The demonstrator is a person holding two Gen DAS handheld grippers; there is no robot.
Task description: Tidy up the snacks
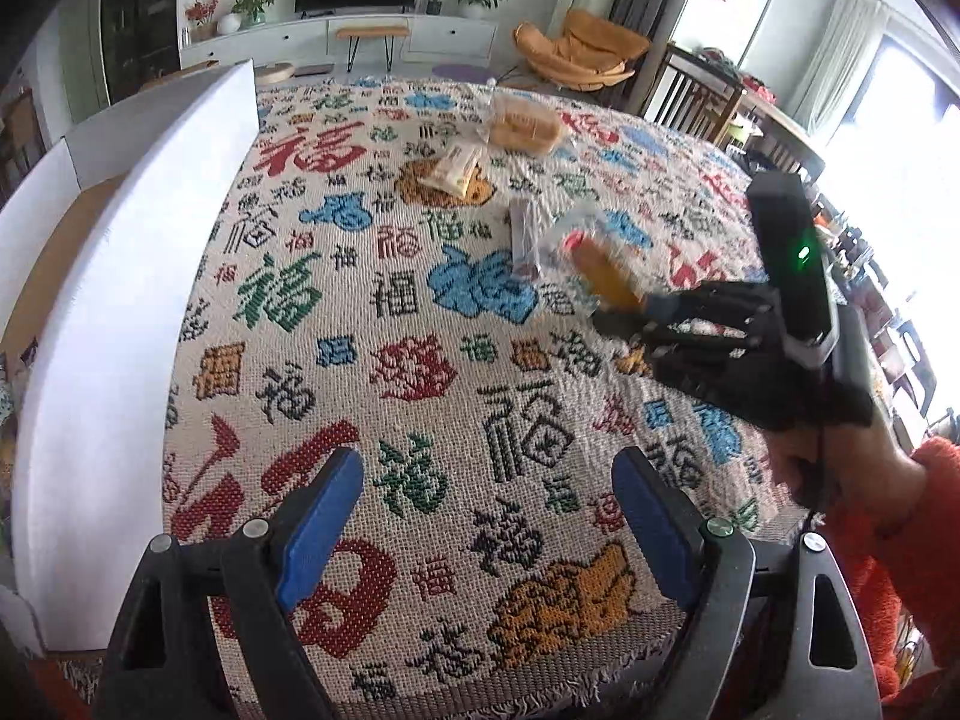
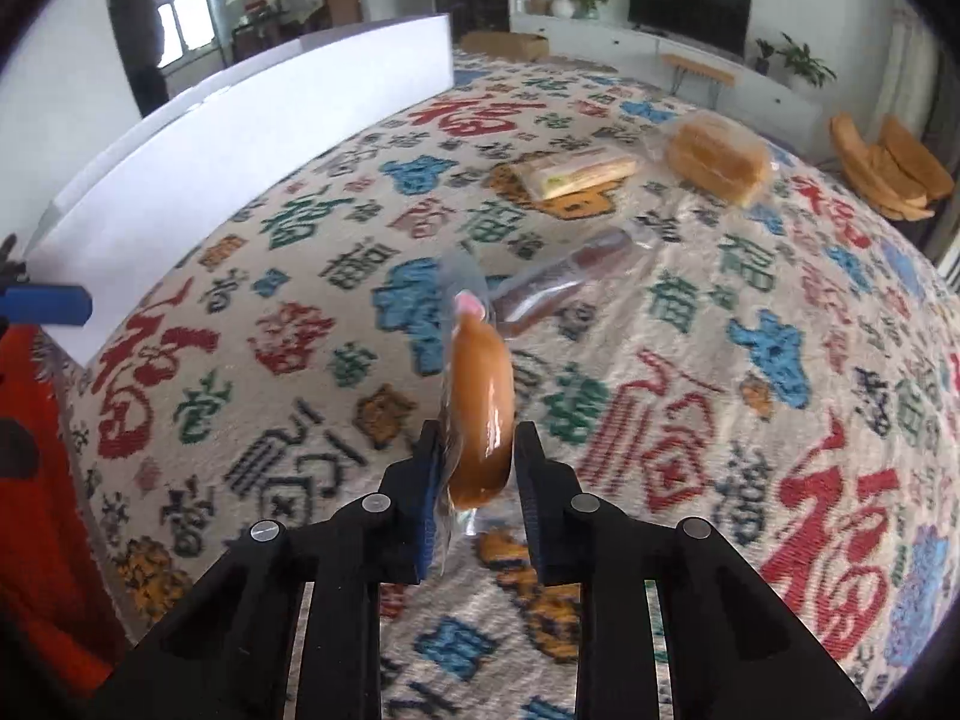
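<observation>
My right gripper [image 2: 474,441] is shut on a sausage in clear wrap [image 2: 480,402], which stands up between the blue pads above the patterned cloth. From the left wrist view that same sausage [image 1: 603,273] sticks out of the right gripper [image 1: 624,315] at mid right. My left gripper [image 1: 489,489] is open over bare cloth with nothing between its fingers. A dark brown wrapped bar [image 2: 561,282] [image 1: 525,237] lies just beyond the sausage. Farther back lie a wrapped sandwich [image 2: 579,171] [image 1: 453,171] and a bagged bread loaf [image 2: 717,162] [image 1: 522,126].
A white cardboard box [image 1: 120,276] [image 2: 240,138] with raised flaps stands along the left side of the table. The woven cloth [image 1: 384,360] covers the whole top. A hand in an orange-red sleeve [image 1: 882,504] holds the right gripper.
</observation>
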